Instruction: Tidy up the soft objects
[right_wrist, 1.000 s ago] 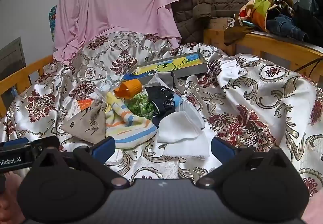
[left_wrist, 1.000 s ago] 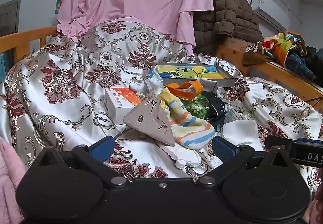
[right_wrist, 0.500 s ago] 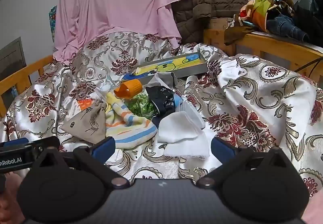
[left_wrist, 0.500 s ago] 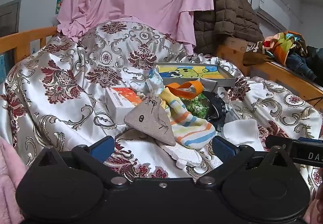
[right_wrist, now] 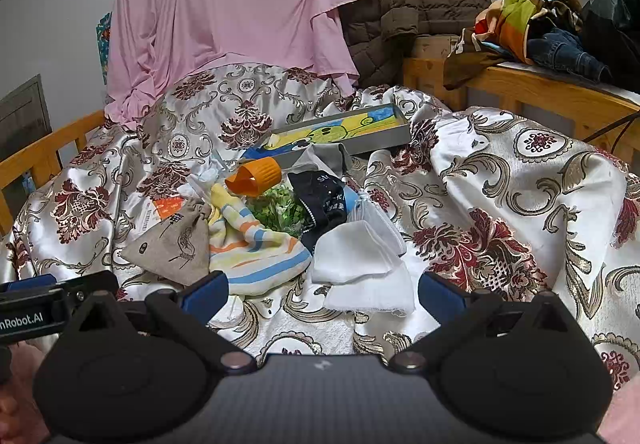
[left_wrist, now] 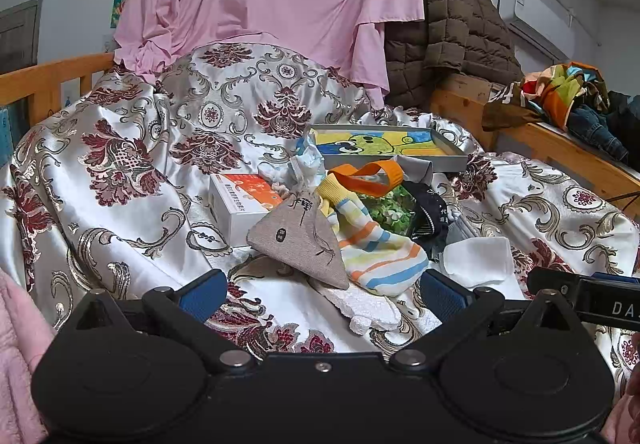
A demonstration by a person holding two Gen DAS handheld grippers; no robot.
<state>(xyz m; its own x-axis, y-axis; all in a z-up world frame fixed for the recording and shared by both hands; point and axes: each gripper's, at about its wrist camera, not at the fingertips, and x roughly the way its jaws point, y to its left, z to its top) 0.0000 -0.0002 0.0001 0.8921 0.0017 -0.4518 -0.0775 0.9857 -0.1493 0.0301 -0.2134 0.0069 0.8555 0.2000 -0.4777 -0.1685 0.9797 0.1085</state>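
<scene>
A pile of soft things lies on a floral satin cover (left_wrist: pixel 132 184): a grey linen pouch (left_wrist: pixel 304 240), a striped sock (left_wrist: pixel 376 248), a dark sock (left_wrist: pixel 428 212), a white folded cloth (left_wrist: pixel 478 262) and a green leafy packet (left_wrist: pixel 386 208). In the right wrist view the pouch (right_wrist: pixel 172 248), striped sock (right_wrist: pixel 256 248) and white cloth (right_wrist: pixel 360 260) lie just ahead. My left gripper (left_wrist: pixel 320 296) is open and empty, short of the pouch. My right gripper (right_wrist: pixel 322 294) is open and empty, short of the white cloth.
A white and orange box (left_wrist: pixel 244 200), an orange cup (right_wrist: pixel 256 174) and a grey tray with a cartoon picture (left_wrist: pixel 384 144) lie by the pile. White foam (left_wrist: pixel 368 308) lies near. Wooden rails (left_wrist: pixel 48 80) frame the bed; clothes (right_wrist: pixel 532 24) heap at right.
</scene>
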